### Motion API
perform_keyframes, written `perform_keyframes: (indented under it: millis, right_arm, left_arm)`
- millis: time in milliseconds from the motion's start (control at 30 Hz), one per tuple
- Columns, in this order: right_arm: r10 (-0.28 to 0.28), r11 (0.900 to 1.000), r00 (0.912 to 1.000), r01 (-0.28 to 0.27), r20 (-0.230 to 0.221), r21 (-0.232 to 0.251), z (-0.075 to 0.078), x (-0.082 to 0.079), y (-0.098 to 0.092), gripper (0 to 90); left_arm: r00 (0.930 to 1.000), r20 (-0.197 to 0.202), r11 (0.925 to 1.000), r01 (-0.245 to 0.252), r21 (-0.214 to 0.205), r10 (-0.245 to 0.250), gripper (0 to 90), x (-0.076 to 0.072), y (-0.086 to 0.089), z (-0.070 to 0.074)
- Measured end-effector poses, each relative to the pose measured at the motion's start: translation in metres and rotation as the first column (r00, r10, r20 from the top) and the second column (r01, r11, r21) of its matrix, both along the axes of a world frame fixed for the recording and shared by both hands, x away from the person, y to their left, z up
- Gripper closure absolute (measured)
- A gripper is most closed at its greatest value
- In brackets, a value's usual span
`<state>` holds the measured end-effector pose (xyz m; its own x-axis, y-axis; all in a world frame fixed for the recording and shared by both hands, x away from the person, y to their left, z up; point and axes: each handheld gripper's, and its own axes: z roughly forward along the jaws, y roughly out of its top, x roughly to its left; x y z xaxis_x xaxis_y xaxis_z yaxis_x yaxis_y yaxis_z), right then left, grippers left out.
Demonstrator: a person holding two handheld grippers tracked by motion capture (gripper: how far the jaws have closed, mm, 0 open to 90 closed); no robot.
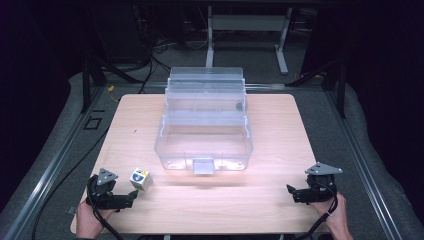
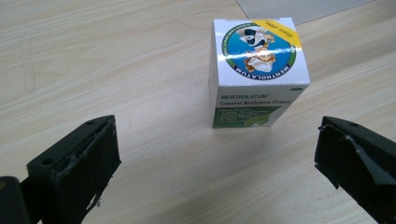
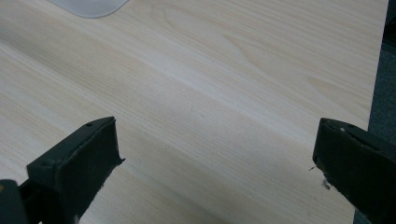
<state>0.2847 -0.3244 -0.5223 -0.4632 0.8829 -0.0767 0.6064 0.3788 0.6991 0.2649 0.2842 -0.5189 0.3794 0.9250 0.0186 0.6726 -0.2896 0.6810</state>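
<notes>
Just ahead of the left claw (image 1: 131, 198), jaws spread wide and empty, the small box (image 1: 140, 179) is seen upright on the bench (image 1: 215, 200); right claw (image 1: 290, 190), equally wide, is well apart.

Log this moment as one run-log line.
left gripper: open, aimed at Mentholatum box, apart | right gripper: open, nothing between jaws | clear bin: lid open, mid-table

left gripper (image 2: 215, 158): jaws wide apart, nothing between | Mentholatum box (image 2: 257, 70): upright on wooden table (image 2: 116, 60), just ahead, untouched
</notes>
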Motion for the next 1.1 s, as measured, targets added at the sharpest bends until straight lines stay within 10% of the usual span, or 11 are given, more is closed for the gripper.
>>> perform_keyframes:
  millis: [700,1100]
  right_arm:
    - [0.017,0.9994,0.9991,-0.016,-0.039,0.031,0.007,-0.002,0.001,0.5]
    - [0.021,0.9991,0.9984,-0.019,-0.052,0.039,0.011,-0.003,-0.001,1.3]
  left_arm:
    - [0.9993,0.032,0.999,-0.021,0.039,0.02,0.2,0.002,-0.013,0.028]
    - [0.9996,-0.027,0.9998,-0.009,0.02,0.009,0.0,0.025,-0.029,0.027]
